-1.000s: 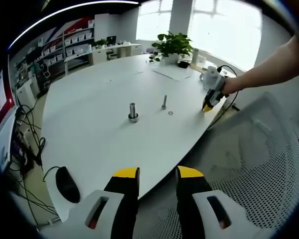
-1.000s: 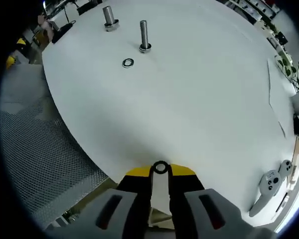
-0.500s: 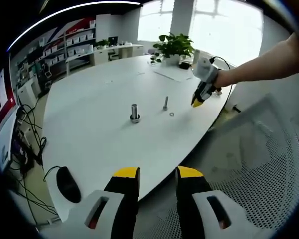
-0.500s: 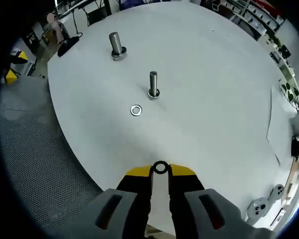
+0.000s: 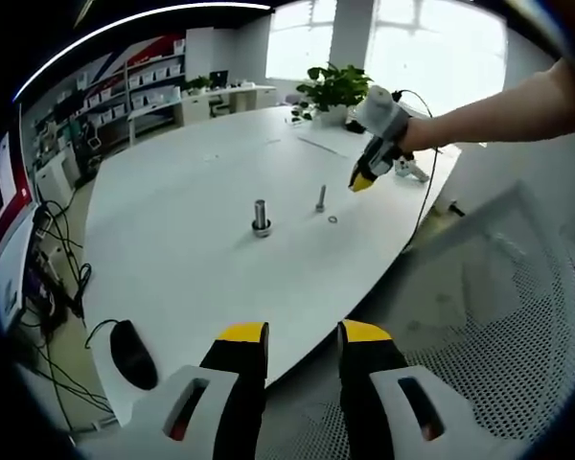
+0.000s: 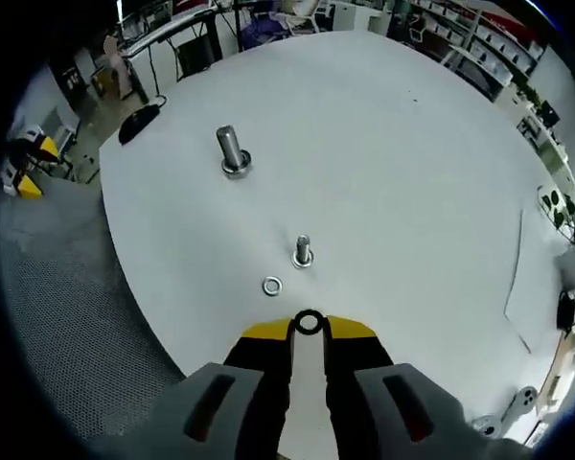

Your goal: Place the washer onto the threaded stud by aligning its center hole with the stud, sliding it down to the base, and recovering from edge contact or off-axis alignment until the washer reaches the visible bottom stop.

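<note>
Presently the right gripper (image 6: 308, 326) pinches a washer (image 6: 309, 322) at its closed tips. Beyond, at twelve o'clock, stands the stud (image 6: 303, 251); a second washer (image 6: 272, 286) lies at eleven. Threading is not yet begun. The left gripper (image 5: 303, 335) stands open, empty.

place: office | table: large white meeting table (image 5: 192, 259) | walls: shelving (image 5: 139, 91) with boxes, desks with a monitor (image 5: 214, 77) | light: big windows (image 5: 441, 48) | extras: potted plant (image 5: 333, 88), mesh chair (image 5: 498, 326), mouse (image 5: 132, 355), floor cables (image 5: 48, 278)
</note>
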Motion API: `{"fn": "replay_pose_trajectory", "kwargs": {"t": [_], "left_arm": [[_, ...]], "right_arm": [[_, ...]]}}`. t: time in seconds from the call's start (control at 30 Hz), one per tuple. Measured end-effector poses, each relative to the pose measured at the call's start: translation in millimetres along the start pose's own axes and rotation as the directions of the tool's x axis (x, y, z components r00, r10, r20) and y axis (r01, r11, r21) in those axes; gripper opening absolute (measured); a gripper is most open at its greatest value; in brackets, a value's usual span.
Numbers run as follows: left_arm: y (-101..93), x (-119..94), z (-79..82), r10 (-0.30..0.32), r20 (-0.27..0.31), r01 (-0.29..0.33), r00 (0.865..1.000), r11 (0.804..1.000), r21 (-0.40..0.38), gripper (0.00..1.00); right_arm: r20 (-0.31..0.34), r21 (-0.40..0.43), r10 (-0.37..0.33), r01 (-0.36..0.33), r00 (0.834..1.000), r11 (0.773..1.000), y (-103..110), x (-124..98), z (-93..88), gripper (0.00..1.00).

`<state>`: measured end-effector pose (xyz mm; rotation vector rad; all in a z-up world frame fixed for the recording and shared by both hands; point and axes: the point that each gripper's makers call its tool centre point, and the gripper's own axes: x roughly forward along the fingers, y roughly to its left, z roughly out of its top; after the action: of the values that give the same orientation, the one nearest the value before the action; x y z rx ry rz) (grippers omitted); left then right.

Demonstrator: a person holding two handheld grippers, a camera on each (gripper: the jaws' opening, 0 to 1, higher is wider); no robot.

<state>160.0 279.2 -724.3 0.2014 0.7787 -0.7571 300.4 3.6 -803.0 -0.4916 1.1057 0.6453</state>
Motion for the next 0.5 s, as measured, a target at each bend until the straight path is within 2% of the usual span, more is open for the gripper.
{"fn": "replay_pose_trajectory", "kwargs": {"t": [0.23,0.5], "left_arm": [[0.8,-0.3,-0.6,0.003,-0.003,-0.003,1.0,1.0,-0.001,0.27],[1.6,0.5,0.3,0.007,-0.002,-0.007,1.0,1.0,-0.004,0.27]], "right_arm": [[0.03,-0.037,0.003,-0.002,1.0,0.999,3.8,1.6,21.7,0.14],[0.026,-0.065,0.021,-0.02,0.999,0.998,2.1,5.9,29.9,0.14]]}}
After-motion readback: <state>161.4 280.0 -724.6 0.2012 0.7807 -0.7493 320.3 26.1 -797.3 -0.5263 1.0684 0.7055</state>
